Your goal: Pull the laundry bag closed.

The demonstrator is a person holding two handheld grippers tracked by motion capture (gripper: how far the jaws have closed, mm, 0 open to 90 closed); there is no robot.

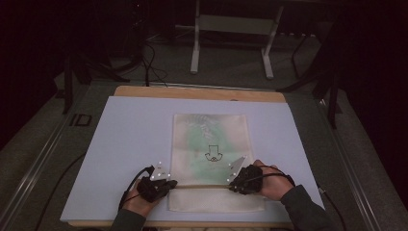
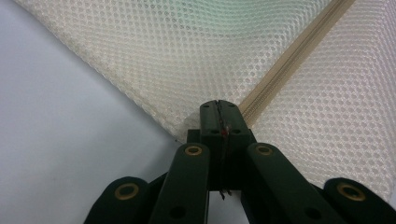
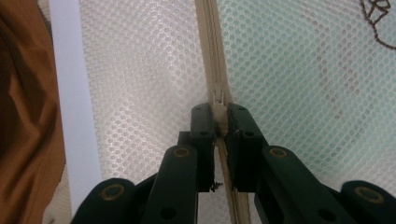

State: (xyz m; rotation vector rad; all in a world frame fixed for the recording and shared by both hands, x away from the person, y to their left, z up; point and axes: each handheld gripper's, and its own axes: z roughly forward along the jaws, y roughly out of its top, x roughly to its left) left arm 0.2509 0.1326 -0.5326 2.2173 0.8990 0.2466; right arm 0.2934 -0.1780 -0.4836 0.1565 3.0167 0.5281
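A cream mesh bag (image 1: 211, 139) lies flat on a pale blue mat (image 1: 134, 134), with green cloth and a small dark drawing (image 1: 213, 155) showing through it. A beige zipper (image 1: 202, 186) runs across its near end. My left gripper (image 1: 172, 183) is at the zipper's left end; in the left gripper view the left gripper (image 2: 218, 109) is shut on the mesh bag's (image 2: 187, 56) edge beside the zipper (image 2: 289, 65). My right gripper (image 1: 232, 186) is at the right end. In the right gripper view the right gripper (image 3: 218, 116) is shut on the zipper pull (image 3: 218, 99).
The mat covers a wooden table (image 1: 192, 92). Beyond the table's far edge stand a metal frame's legs (image 1: 195, 53) and cables on a dark floor. Brown cloth (image 3: 23, 116) lies past the mat's near edge in the right gripper view.
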